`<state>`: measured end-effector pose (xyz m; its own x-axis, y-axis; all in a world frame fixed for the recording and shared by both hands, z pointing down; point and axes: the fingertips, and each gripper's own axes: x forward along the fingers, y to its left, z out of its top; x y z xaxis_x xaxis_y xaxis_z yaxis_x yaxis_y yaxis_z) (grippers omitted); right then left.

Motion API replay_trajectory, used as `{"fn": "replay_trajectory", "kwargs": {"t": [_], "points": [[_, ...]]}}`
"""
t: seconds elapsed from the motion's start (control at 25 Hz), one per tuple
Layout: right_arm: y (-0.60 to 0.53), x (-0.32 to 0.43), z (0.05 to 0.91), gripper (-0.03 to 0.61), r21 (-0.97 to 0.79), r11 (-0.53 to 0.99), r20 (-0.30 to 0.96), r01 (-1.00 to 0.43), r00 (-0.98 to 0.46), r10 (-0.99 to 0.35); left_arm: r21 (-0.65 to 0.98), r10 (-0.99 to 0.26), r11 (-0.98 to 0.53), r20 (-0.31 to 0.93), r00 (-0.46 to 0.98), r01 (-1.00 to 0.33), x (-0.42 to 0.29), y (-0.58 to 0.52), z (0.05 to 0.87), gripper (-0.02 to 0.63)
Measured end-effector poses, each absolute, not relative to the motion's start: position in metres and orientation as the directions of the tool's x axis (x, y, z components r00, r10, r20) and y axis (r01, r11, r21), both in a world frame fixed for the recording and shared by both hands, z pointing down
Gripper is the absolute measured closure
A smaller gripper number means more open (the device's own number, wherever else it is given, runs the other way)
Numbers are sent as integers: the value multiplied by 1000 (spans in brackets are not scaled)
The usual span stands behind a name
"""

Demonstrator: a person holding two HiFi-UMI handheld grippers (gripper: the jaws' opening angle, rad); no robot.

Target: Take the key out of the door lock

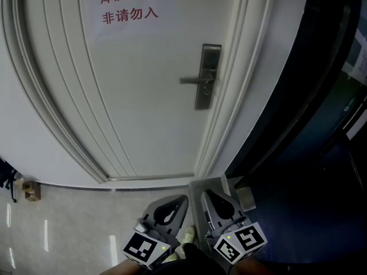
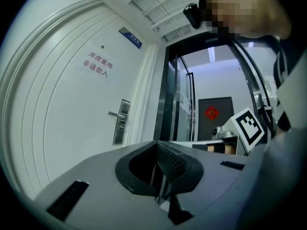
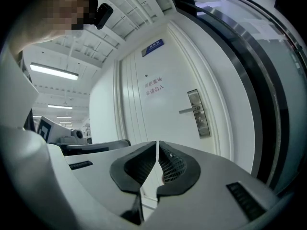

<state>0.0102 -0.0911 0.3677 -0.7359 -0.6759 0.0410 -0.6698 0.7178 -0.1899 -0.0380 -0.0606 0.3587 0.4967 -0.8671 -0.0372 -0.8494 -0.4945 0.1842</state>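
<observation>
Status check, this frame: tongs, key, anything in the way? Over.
Left tongs shut, empty. Right tongs shut, empty. Both well short of lock plate; key too small to make out. Nothing between tongs and door.

Key too small to tell at lock plate, door top cut off, dark object clipped at left edge

Ahead of me a notice in red characters sits high on the white surface, and a small blue plate is fixed above it, off to the right. The pale tiled floor shines below — a small brown box rests on it at far left, near the wall. To my right runs a dark glass partition; beyond it I see a dark door bearing a red ornament.
</observation>
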Motion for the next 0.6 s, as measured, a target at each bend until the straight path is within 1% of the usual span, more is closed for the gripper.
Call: {"fn": "replay_trajectory", "kwargs": {"t": [0.6], "points": [[-253, 8, 347, 561, -167, 767, 22, -619, -780, -625, 175, -911, -412, -39, 411, -894, -37, -210, 340, 611]]}}
